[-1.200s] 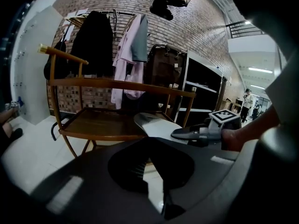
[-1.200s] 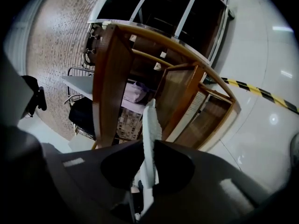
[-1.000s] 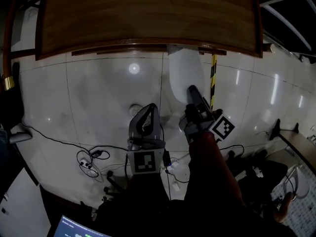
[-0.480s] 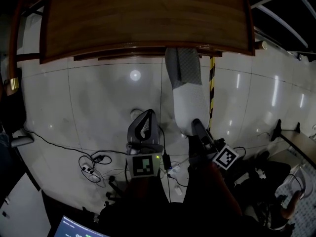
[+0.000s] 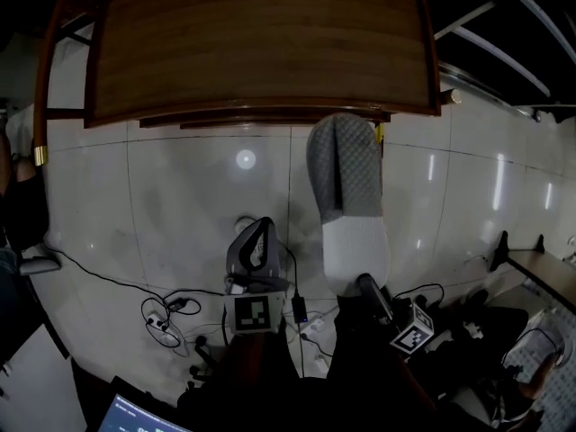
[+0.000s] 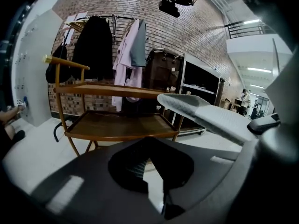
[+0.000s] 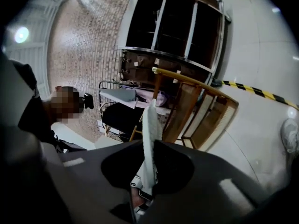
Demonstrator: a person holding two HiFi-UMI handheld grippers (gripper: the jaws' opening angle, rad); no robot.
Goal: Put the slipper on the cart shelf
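Note:
The slipper [image 5: 346, 187] is white with a grey quilted upper. It hangs in the air with its toe just below the front edge of the wooden cart's top shelf [image 5: 261, 43]. My right gripper [image 5: 364, 283] is shut on its heel end. In the right gripper view the slipper [image 7: 150, 134] stands edge-on between the jaws, with the cart [image 7: 201, 101] behind it. My left gripper [image 5: 261, 225] is held over the floor left of the slipper, shut and empty. In the left gripper view the slipper [image 6: 210, 113] shows at the right, in front of the cart's lower shelf [image 6: 117, 125].
Cables and a power strip [image 5: 166, 295] lie on the glossy white floor near my feet. Yellow-black tape [image 7: 261, 93] runs along the floor by the cart. A clothes rack [image 6: 112, 45] and black shelving [image 6: 201, 97] stand behind the cart.
My right gripper has drawn back toward me and risen with the slipper, so the whole slipper now shows below the cart's edge. The left gripper has stayed where it was.

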